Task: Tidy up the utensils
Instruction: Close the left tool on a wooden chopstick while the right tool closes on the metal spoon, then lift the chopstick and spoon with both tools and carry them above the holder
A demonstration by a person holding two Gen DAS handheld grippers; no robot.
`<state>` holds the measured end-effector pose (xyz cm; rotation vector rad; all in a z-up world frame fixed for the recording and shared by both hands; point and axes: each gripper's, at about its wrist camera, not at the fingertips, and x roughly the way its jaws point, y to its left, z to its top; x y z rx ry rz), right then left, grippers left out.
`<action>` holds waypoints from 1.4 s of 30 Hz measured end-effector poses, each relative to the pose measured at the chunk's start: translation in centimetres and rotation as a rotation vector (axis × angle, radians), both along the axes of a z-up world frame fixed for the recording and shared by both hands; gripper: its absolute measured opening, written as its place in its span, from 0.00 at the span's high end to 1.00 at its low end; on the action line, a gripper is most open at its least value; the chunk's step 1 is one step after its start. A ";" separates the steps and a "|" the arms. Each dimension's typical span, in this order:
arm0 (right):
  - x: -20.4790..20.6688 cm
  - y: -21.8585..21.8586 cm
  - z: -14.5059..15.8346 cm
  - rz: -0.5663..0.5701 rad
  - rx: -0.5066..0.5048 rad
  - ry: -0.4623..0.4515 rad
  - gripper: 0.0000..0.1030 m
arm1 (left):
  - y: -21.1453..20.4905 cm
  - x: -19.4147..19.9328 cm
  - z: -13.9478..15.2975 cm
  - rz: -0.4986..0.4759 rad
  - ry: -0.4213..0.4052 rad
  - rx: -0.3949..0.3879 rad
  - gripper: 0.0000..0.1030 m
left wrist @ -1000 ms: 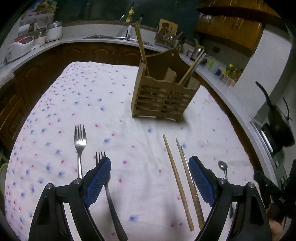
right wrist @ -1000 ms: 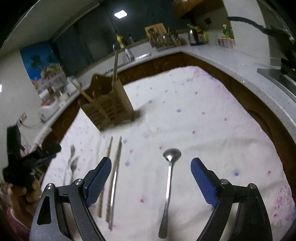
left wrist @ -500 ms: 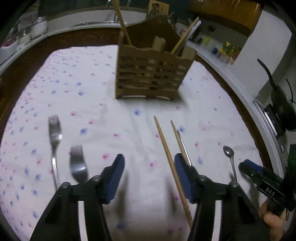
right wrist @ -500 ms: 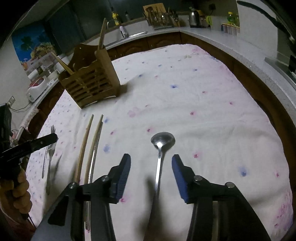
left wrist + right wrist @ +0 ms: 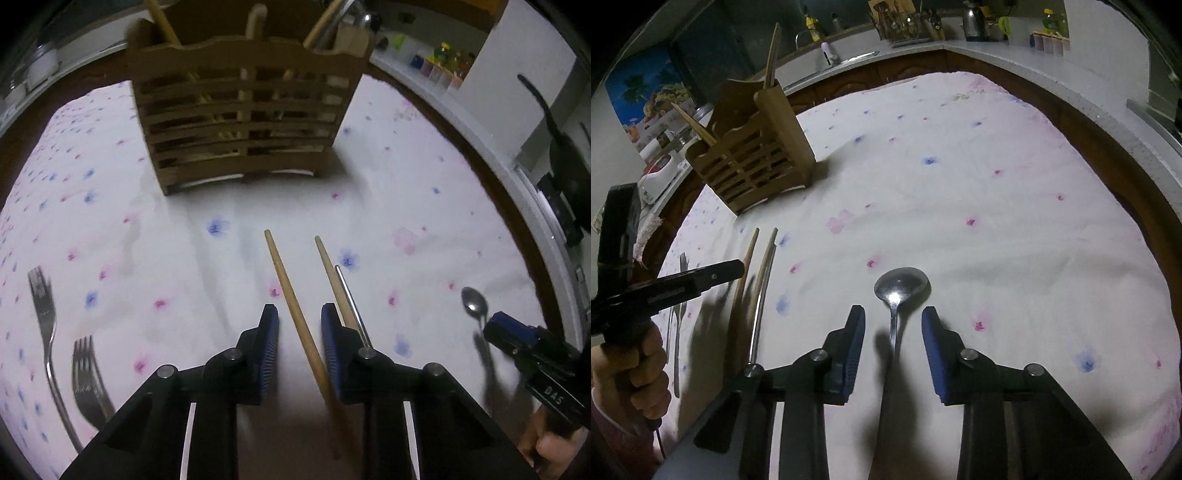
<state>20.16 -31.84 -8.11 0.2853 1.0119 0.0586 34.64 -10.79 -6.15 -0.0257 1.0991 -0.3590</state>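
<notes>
Chopstick sitting between left gripper pads, jaws narrowed but not clamped. Spoon lying between right gripper pads, also open.

My left gripper has black angular arms, silver round screws at the joints and blue ribbed pads. My right gripper is built alike. Its black body carries white lettering "DAS". My left hand shows bare skin, a dark red sleeve at the wrist and a thin cable below.
</notes>
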 end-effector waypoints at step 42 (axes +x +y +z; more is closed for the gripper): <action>-3.1 3.5 8.5 0.075 0.020 -0.211 0.97 | 10.0 -10.9 10.3 0.045 -0.256 -0.184 0.96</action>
